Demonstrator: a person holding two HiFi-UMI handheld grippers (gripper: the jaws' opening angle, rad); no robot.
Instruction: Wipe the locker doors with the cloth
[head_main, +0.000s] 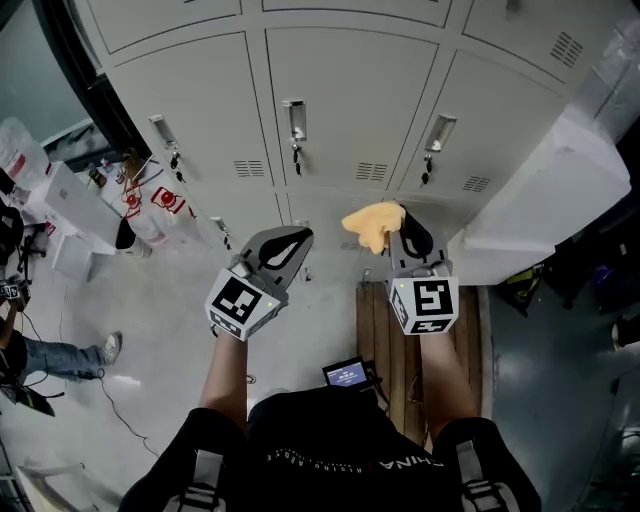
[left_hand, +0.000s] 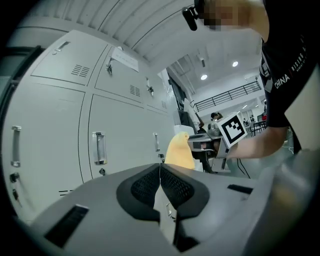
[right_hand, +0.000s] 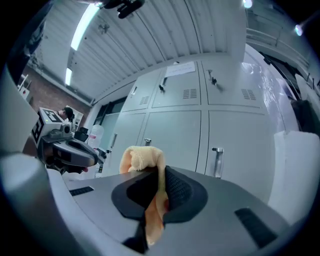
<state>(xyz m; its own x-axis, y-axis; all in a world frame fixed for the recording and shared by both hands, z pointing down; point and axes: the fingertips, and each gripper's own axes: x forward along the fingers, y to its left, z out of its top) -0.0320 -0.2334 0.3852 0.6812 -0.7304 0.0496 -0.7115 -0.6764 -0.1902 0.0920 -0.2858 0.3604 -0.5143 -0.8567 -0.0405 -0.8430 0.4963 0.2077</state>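
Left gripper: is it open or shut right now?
Shut, empty: on the left gripper the jaws meet with nothing between. The cloth is clamped in the right gripper.

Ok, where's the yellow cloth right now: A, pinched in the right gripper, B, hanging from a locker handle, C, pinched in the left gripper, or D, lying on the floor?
A: the right gripper has its jaws closed on the yellow cloth, while the left gripper is shut with nothing between its jaws.
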